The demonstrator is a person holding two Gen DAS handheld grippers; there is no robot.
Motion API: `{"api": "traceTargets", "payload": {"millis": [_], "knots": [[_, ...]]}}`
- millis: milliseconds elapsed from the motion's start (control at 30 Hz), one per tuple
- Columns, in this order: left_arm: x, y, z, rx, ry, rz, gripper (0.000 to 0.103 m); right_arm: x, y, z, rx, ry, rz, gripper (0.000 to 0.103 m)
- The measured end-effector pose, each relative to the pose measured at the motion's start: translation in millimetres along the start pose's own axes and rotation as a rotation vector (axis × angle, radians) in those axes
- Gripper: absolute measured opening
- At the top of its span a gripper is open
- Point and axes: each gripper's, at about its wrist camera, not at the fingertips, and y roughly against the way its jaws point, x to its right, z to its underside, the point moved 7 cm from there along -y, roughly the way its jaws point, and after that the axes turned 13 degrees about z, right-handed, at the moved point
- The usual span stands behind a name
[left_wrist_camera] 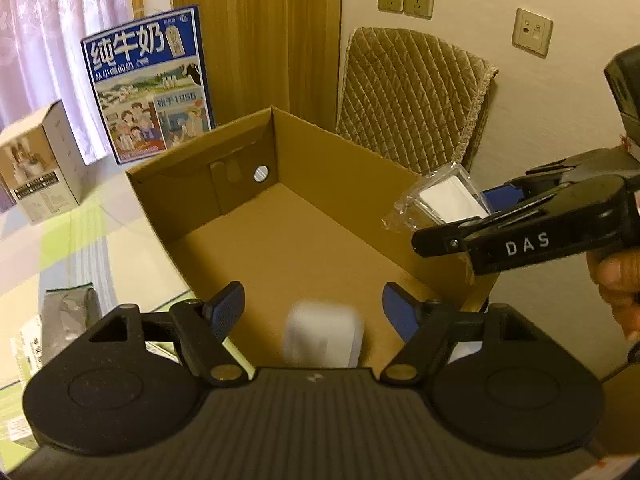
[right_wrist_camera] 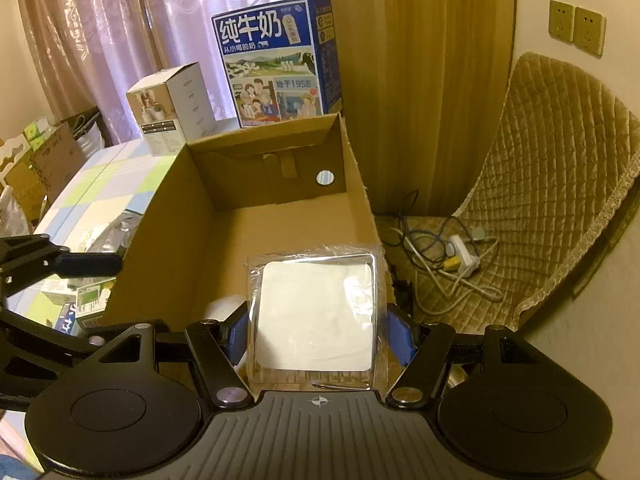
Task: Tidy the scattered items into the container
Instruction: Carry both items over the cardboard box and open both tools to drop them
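Plain brown corrugated cardboard box [right_wrist_camera: 280,216], matt, with a rough torn edge along the right wall and a small shiny silver sticker [right_wrist_camera: 324,178] on the far wall. Clear, glossy, crinkled plastic packet [right_wrist_camera: 316,312] with a matt white pad inside. Matt black plastic right gripper [right_wrist_camera: 318,336] with ribbed blue rubbery pads [right_wrist_camera: 401,336] and bright metal rivets. Same black plastic and textured blue pads [left_wrist_camera: 228,312] on the left gripper [left_wrist_camera: 312,308], plus a ribbed grey housing. Smooth white item [left_wrist_camera: 324,336], blurred, material unclear. Glossy printed card milk carton [right_wrist_camera: 280,60]. Quilted, slightly sheeny tan cloth cushion [right_wrist_camera: 552,184]. Sheer patterned lilac curtain [right_wrist_camera: 120,32]. Vertical-grain wood panel [left_wrist_camera: 256,36]. Crinkled silvery foil bag [left_wrist_camera: 70,312].
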Motion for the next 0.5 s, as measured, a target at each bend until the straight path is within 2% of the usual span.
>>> {"api": "traceTargets", "payload": {"millis": [200,500], "knots": [[-8.1,26.2,3.3,0.04,0.009,-0.026,0.073,-6.0,0.9,-2.5,0.003,0.003,-0.008,0.065],[-20.6,49.3,11.9,0.057,0.055,-0.05,0.076,-19.0,-3.8,-2.8,-0.005,0.008,-0.02,0.065]]}}
